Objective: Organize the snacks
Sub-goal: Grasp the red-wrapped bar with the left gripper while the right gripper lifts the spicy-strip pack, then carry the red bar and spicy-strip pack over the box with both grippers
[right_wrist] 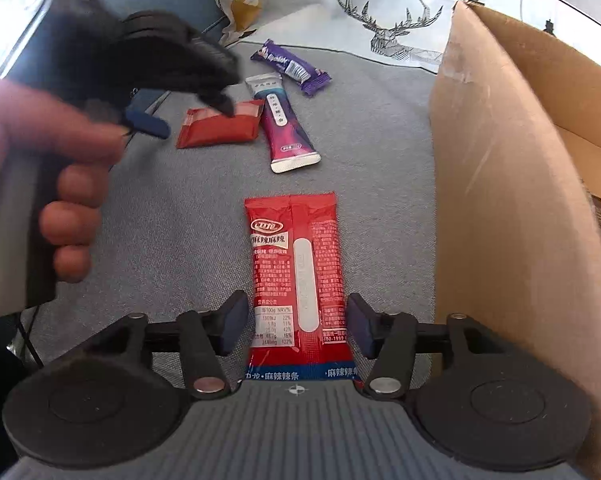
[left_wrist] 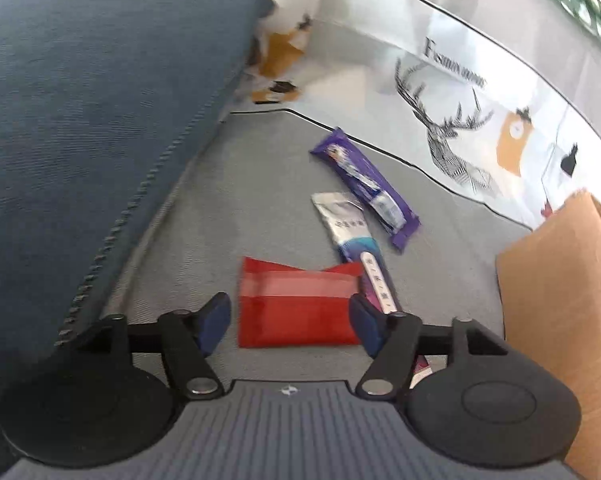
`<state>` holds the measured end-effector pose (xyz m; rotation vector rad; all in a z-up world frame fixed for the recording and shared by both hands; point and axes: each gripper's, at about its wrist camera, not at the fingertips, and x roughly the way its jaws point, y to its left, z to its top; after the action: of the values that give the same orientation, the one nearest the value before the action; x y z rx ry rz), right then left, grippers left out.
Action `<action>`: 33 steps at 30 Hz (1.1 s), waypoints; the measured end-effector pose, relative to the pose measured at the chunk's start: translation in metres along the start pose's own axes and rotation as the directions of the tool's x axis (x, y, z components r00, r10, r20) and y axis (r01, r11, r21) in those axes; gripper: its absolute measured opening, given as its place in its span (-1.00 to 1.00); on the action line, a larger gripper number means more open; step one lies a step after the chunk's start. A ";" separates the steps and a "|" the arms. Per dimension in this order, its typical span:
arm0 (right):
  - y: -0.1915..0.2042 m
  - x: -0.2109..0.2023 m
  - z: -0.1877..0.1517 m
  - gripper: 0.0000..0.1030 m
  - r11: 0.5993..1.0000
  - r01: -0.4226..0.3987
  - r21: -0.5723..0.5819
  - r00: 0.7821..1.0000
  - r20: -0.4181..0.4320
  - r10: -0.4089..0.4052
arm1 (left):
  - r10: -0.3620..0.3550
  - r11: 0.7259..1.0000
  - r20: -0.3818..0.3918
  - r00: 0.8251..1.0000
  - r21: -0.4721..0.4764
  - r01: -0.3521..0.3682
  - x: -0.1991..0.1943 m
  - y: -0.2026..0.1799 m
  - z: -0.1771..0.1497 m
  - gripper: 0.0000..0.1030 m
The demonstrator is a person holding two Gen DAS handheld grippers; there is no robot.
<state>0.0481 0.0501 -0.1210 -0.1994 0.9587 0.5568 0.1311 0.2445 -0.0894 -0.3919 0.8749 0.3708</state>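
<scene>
A grey fabric surface [right_wrist: 160, 220] is seen carrying four snack packets and a cardboard box [right_wrist: 512, 184] at its right edge. A long red packet [right_wrist: 300, 280] is laid nearest; a small red packet [left_wrist: 296, 308], a purple-white stick packet [right_wrist: 284, 124] and a purple bar [left_wrist: 364, 184] are grouped towards the far edge.

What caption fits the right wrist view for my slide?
Right gripper jaws open around a red spicy-strip packet beside the cardboard box.

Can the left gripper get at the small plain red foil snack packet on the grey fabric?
Probably yes: the left gripper is open, the red packet lies flat between its fingers, nothing covers it.
</scene>
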 end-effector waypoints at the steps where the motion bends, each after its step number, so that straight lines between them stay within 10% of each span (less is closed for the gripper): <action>1: 0.000 0.003 -0.001 0.13 1.000 0.002 -0.003 1.000 -0.007 -0.002 | 0.011 1.000 0.000 1.000 0.023 -0.011 0.003 -0.006 0.000 0.58; 6: 0.002 0.009 -0.002 0.26 0.999 0.000 -0.035 1.000 0.013 0.001 | 0.087 0.980 0.011 0.996 0.180 -0.087 0.019 -0.033 -0.006 0.81; 11: 0.001 0.012 -0.002 0.30 0.999 -0.011 -0.042 1.000 0.024 0.012 | 0.185 0.974 0.004 0.983 0.133 -0.184 0.026 -0.021 -0.003 0.75; 18: -0.001 0.013 -0.003 0.29 0.999 -0.013 -0.047 0.999 0.030 0.014 | 0.171 0.970 0.040 0.985 0.171 -0.175 0.022 -0.022 -0.002 0.26; 21: -0.001 0.011 -0.002 -0.05 0.999 -0.014 -0.048 0.999 0.041 0.016 | 0.161 0.970 0.045 0.986 0.175 -0.167 0.020 -0.022 -0.002 0.14; 33: 0.004 -0.022 0.000 -0.15 0.999 -0.023 -0.042 0.995 0.101 0.027 | 0.083 0.987 0.124 0.989 0.127 -0.099 -0.028 -0.013 -0.001 0.12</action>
<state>0.0364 0.0459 -0.1026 -0.1939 0.8529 0.6046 0.1206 0.2284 -0.0655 -0.2055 0.7983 0.4136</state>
